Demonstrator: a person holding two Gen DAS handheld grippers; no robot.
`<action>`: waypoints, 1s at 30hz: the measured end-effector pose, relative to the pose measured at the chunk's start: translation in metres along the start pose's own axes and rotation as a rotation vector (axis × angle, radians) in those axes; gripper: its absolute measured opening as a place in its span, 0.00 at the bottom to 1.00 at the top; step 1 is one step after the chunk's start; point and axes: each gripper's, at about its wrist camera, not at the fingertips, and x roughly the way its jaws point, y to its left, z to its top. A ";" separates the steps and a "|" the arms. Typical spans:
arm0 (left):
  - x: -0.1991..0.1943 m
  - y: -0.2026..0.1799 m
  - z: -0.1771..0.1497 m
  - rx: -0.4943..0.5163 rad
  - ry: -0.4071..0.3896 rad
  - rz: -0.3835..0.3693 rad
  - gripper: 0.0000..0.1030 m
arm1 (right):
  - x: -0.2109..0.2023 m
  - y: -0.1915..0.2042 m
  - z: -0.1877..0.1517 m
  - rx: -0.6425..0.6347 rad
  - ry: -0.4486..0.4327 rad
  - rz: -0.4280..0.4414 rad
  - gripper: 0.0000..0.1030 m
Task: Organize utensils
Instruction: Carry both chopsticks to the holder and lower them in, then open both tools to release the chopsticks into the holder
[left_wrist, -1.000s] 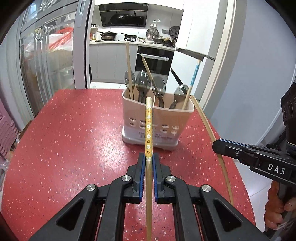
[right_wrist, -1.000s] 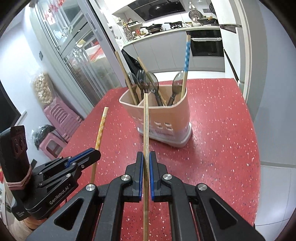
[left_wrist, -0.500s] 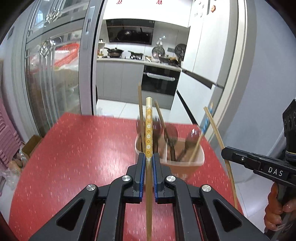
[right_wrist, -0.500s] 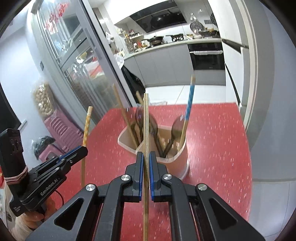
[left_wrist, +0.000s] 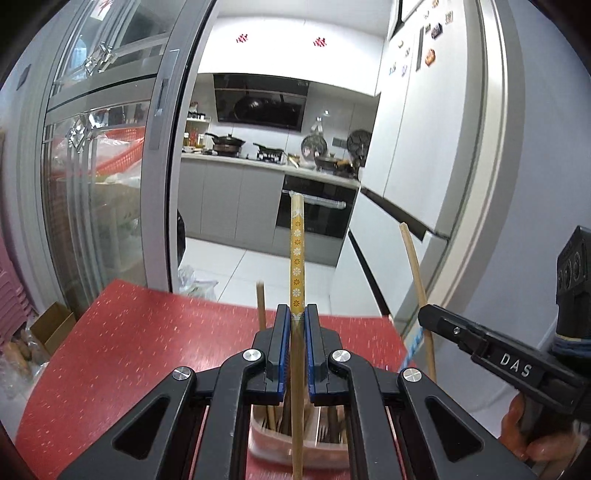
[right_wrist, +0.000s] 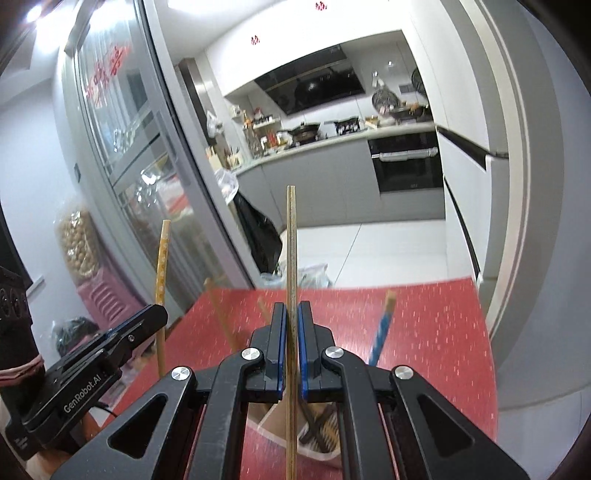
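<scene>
Both tongs, left (left_wrist: 296, 321) and right (right_wrist: 291, 319), each clamped on a chopstick, have risen over the utensil holder (left_wrist: 295, 448); next comes dropping in.

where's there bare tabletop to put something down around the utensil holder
Left of the utensil holder, the red table is bare out to its left and far edges. Right of the holder, the table is also bare out to its right edge. It is crowded at the holder itself: both grippers hang over it, each shut on a chopstick, and more handles stick up.
</scene>
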 end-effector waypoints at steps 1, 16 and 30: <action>0.006 0.001 0.001 -0.005 -0.011 0.006 0.32 | 0.004 0.000 0.002 -0.002 -0.014 -0.003 0.06; 0.057 0.019 0.001 -0.069 -0.132 0.023 0.32 | 0.052 0.001 -0.009 -0.094 -0.183 -0.091 0.06; 0.069 0.009 -0.050 0.036 -0.119 0.056 0.32 | 0.062 0.005 -0.060 -0.200 -0.182 -0.142 0.06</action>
